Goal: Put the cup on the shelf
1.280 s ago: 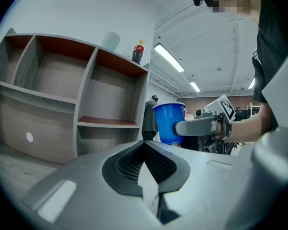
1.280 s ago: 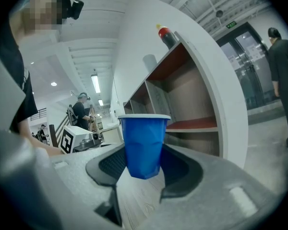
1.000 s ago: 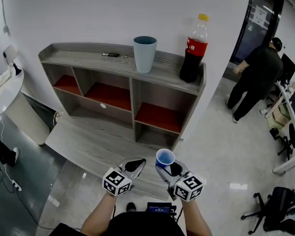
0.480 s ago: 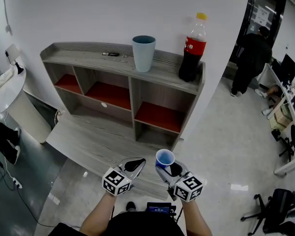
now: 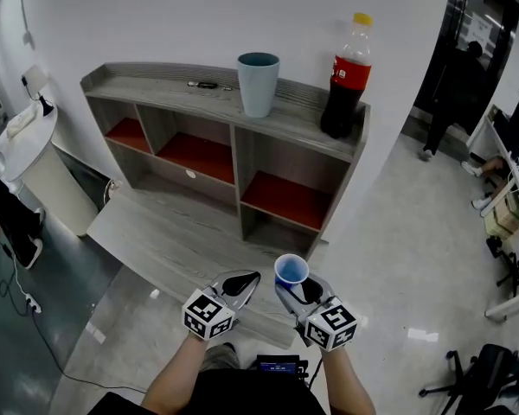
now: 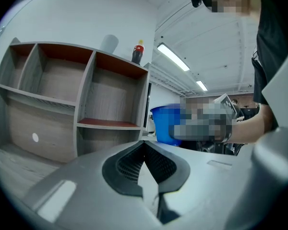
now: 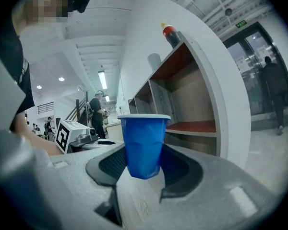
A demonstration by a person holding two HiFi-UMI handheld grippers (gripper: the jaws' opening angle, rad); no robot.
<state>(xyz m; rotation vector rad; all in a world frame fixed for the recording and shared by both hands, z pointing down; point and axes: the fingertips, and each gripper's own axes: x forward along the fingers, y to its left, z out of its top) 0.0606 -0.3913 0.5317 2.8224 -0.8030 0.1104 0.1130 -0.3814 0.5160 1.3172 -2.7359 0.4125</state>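
Observation:
A small blue cup (image 5: 291,270) stands upright between the jaws of my right gripper (image 5: 296,288), which is shut on it low in the head view. In the right gripper view the blue cup (image 7: 143,145) fills the gap of the right gripper (image 7: 144,163), pads pressed on its sides. My left gripper (image 5: 246,280) hangs beside it, shut with nothing in it; in its own view the left gripper (image 6: 145,151) shows its pads meeting. The grey shelf (image 5: 182,98) with red compartment floors stands ahead against the white wall, also seen as the shelf (image 6: 86,104) and the shelf (image 7: 192,99).
On the shelf top stand a pale teal cup (image 5: 258,83) and a cola bottle (image 5: 344,76), with a small dark object (image 5: 206,86) farther left. A grey base board (image 5: 173,240) lies before the shelf. A white round table (image 5: 22,141) is at left; a person (image 5: 454,93) stands in the doorway at right.
Both grippers keep their places and the cup stays held. The person in black at right has walked away to the doorway, and the head view has shifted slightly.

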